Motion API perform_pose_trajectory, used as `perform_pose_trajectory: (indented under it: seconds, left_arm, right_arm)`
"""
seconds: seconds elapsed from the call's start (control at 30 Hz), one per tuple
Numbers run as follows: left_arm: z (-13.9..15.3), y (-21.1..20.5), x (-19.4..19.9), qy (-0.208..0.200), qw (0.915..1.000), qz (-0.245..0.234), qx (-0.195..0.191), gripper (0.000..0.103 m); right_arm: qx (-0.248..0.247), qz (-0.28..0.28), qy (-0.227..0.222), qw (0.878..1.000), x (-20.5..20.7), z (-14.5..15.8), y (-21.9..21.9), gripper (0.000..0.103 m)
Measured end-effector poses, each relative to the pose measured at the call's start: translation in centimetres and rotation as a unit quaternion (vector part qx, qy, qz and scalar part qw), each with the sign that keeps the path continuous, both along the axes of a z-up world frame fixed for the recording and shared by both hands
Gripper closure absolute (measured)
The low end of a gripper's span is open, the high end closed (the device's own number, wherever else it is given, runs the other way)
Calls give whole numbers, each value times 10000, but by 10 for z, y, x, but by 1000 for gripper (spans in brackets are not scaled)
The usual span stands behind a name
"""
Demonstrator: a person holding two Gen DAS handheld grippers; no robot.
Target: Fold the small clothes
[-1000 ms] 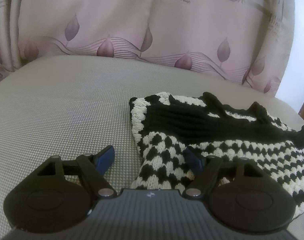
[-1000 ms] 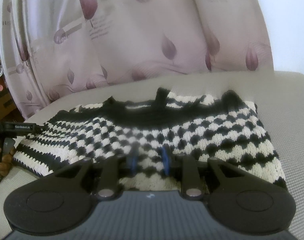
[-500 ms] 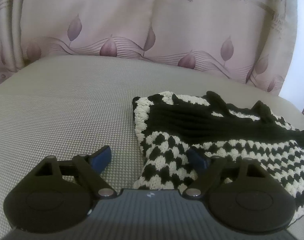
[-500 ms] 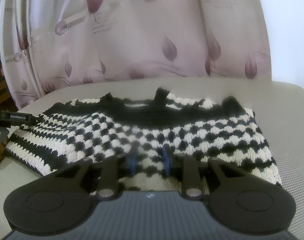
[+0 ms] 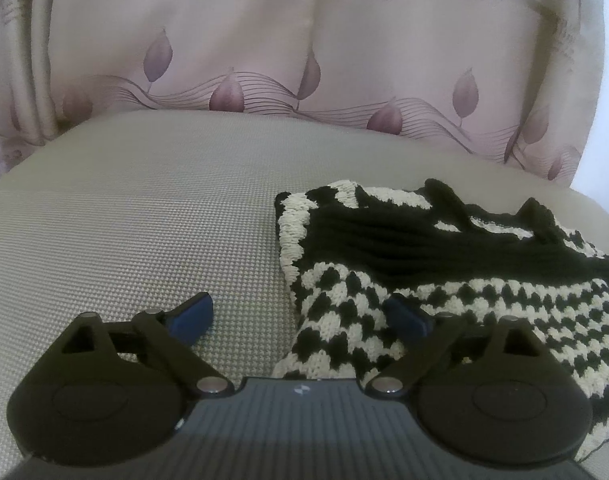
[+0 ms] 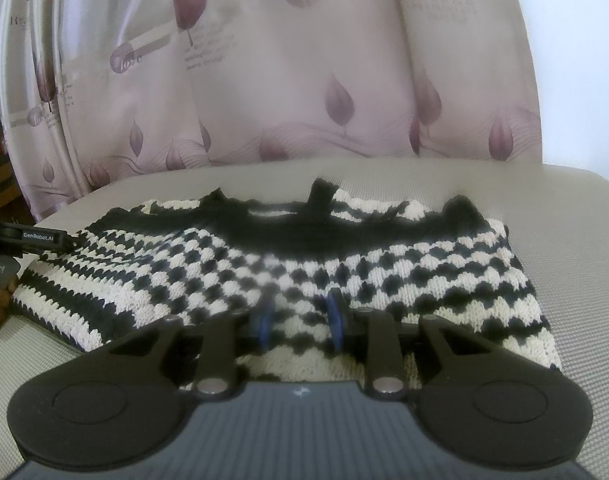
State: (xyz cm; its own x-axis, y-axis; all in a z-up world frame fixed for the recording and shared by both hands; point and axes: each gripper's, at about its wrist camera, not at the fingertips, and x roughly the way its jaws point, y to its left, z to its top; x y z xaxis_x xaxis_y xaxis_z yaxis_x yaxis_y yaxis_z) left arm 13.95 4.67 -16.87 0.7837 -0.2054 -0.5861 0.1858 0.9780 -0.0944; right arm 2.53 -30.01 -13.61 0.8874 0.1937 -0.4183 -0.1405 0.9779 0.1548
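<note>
Left tongs (image 5: 300,320) just opened, straddling knit top (image 5: 444,280) edge

Knit garment (image 5: 444,264) lies flat on the cushioned surface (image 5: 144,220), toward its right side in the left wrist view; bare surface lies to the garment's left. Curtain (image 5: 264,40) hangs behind the surface's far edge. Left hand-held gripper (image 5: 300,318) straddles the garment's near-left corner. Right hand-held gripper (image 6: 300,320) sits at the garment's near edge, about mid-width.
</note>
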Motion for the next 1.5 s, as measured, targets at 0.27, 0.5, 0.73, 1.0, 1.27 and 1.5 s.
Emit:
perform_pose_trajectory:
  seconds: [0.27, 0.5, 0.73, 1.0, 1.27, 1.5]
  left_arm:
    - [0, -1, 0, 2, 10000, 56, 53, 8]
    - [0, -2, 0, -14, 9999, 89, 106, 6]
    - [0, -2, 0, -27, 9999, 96, 133, 6]
    - [0, -1, -1, -32, 9999, 92, 138, 6]
    - [0, -2, -1, -42, 9998, 88, 154, 5]
    - [0, -2, -2, -53, 9998, 110, 186, 5]
  right_arm:
    - [-4, -7, -5, 10000, -1, -1, 1, 75]
    - [-4, -5, -8, 10000, -1, -1, 1, 75]
    - [-41, -24, -14, 10000, -1, -1, 2, 75]
    - [-38, -21, -15, 10000, -1, -1, 2, 75]
    - [-33, -19, -16, 10000, 0, -1, 2, 75]
    - [-30, -16, -18, 10000, 0, -1, 1, 75]
